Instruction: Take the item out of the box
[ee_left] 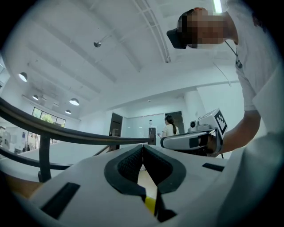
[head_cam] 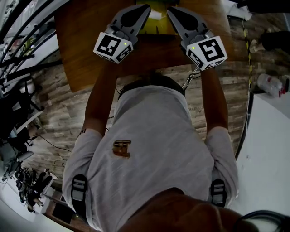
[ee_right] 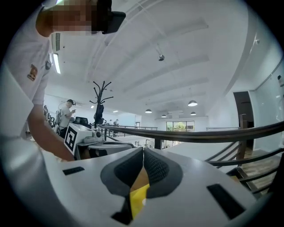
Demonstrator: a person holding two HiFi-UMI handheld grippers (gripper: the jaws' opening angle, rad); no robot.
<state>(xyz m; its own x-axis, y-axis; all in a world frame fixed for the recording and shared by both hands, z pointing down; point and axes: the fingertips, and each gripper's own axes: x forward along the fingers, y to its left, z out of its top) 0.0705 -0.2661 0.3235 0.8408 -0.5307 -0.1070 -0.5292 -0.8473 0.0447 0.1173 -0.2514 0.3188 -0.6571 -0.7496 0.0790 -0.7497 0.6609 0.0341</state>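
Seen from the head view, both grippers are held side by side over a brown wooden table (head_cam: 86,50). A yellow box (head_cam: 157,27) lies on it just beyond and between their tips, mostly hidden. My left gripper (head_cam: 146,8) is shut with nothing in it; its pads meet at the tips in the left gripper view (ee_left: 143,146). My right gripper (head_cam: 170,10) is shut and empty as well, jaws touching in the right gripper view (ee_right: 143,150). Each gripper view shows a sliver of yellow (ee_right: 138,197) below the jaws. Both grippers point about level, out into the room.
A white table (head_cam: 272,149) stands to the right, with a plastic bottle (head_cam: 272,84) on the plank floor beside it. Cables and equipment crowd the left edge (head_cam: 18,90). A dark railing (ee_right: 208,133) runs ahead of the grippers. People stand far off (ee_left: 169,127).
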